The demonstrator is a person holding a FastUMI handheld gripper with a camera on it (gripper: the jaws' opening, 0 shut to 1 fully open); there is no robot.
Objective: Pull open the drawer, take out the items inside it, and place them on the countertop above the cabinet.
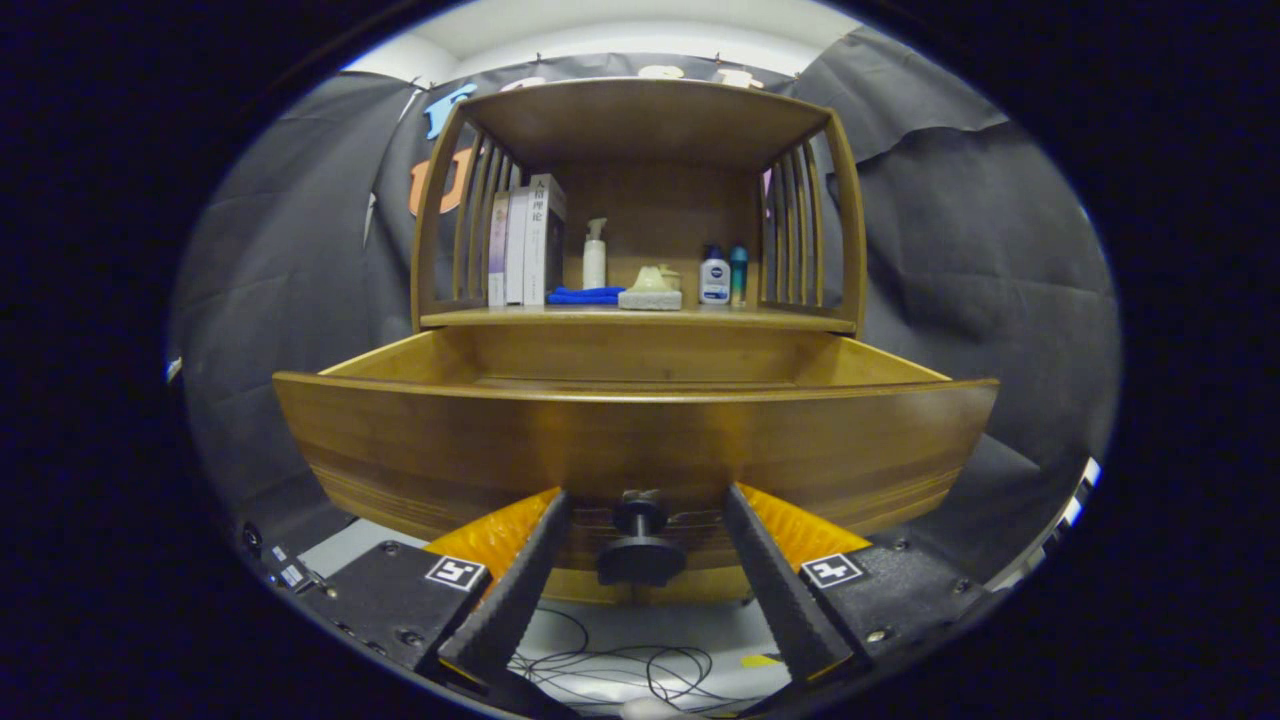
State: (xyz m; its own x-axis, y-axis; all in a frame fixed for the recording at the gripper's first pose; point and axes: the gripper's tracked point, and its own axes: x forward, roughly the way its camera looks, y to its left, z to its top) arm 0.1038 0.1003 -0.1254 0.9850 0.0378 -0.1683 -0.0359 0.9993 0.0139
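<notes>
The wooden drawer (640, 440) stands pulled out of the cabinet, its curved front panel just ahead of me. Its inside floor is hidden behind that panel, so I cannot see any items in it. The black round knob (640, 548) sits low on the front, between my two fingers. My gripper (646, 495) is open, with the fingers (530, 560) spread to either side of the knob and a gap on both sides. The countertop (640, 318) lies above and behind the drawer, under a wooden canopy.
On the countertop stand upright books (525, 245), a white pump bottle (594, 255), a blue cloth (585, 295), a pale soap dish on a sponge (650, 290) and two small bottles (722, 275). Slatted side rails (795, 235) bound the shelf. Cables (620, 665) lie on the floor below.
</notes>
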